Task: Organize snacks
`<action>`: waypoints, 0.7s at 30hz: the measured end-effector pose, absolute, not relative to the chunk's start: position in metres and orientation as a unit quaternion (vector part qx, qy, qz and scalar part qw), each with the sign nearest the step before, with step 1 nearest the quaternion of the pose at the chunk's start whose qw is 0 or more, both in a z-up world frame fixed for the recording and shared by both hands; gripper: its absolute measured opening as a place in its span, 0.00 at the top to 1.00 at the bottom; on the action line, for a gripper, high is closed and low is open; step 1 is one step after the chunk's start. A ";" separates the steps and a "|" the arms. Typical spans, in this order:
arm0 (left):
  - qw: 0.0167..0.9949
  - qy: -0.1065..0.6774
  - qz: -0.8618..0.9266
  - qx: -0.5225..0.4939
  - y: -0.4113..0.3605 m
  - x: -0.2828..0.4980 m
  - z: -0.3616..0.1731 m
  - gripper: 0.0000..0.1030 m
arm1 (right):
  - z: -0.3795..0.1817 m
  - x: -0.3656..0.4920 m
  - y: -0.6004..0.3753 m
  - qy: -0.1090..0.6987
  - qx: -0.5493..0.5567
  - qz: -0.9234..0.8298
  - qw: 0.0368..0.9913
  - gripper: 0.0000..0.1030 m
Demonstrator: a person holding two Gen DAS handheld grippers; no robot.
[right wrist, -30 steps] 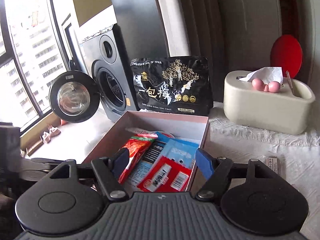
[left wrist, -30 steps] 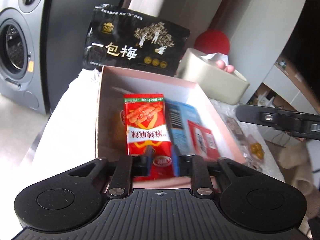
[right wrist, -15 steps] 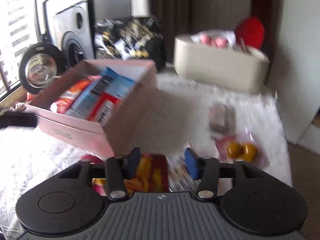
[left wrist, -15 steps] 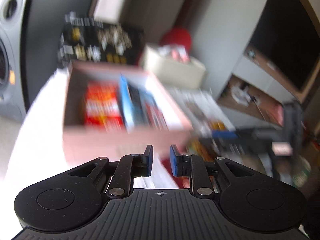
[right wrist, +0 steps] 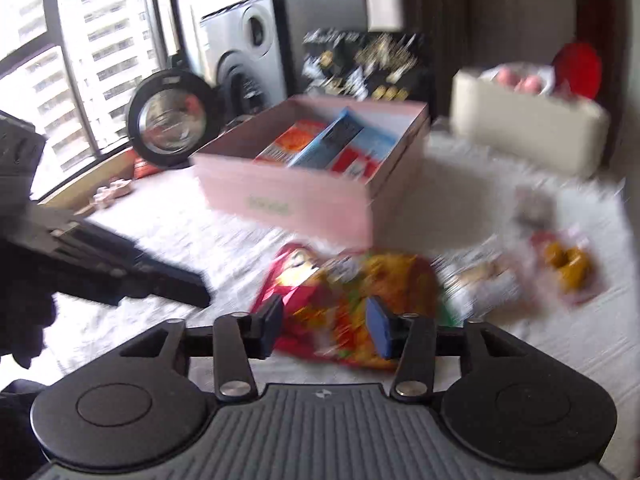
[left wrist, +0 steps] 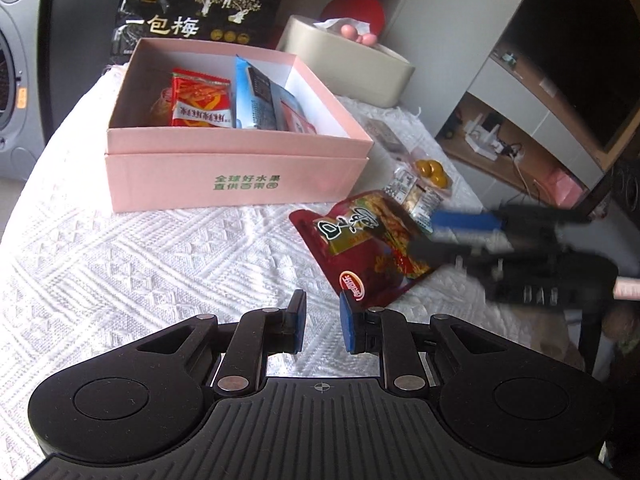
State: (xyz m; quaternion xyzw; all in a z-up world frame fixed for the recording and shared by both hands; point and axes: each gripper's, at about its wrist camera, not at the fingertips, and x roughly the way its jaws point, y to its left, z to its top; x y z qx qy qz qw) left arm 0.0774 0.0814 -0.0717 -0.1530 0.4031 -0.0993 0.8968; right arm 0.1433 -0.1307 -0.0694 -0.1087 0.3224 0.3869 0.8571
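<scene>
The right gripper (right wrist: 324, 330), jaws spread and just opening wider, straddles the red snack pouch (left wrist: 370, 242) lying near the pink box (left wrist: 236, 176), probably to lift it in; the left gripper (left wrist: 322, 326) hovers empty, jaws nearly together

Daylit; right wrist view motion-blurred, window glare.

Bare white cloth (left wrist: 132, 264) lies open left of the red pouch (left wrist: 368, 248); pink box (left wrist: 240, 176) blocks behind.
</scene>
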 end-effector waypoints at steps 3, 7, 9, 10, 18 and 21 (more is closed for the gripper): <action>0.892 0.410 -0.123 -0.148 0.071 0.078 -0.073 0.80 | -0.065 0.172 -0.142 0.304 -0.085 0.317 0.894 0.24; 0.876 0.431 -0.166 -0.136 0.050 0.081 -0.080 0.80 | -0.082 0.226 -0.147 0.333 -0.053 0.250 0.908 0.23; 0.870 0.439 -0.179 -0.132 0.041 0.082 -0.083 0.80 | -0.094 0.244 -0.142 0.336 -0.060 0.236 0.910 0.24; 0.868 0.442 -0.184 -0.133 0.037 0.083 -0.085 0.80 | -0.101 0.253 -0.138 0.340 -0.067 0.228 0.910 0.28; 0.867 0.441 -0.175 -0.154 0.043 0.090 -0.091 0.80 | -0.108 0.234 -0.124 0.352 -0.106 0.291 0.884 0.48; 0.871 0.435 -0.158 -0.165 0.057 0.090 -0.089 0.80 | -0.106 0.205 -0.124 0.352 -0.126 0.324 0.869 0.48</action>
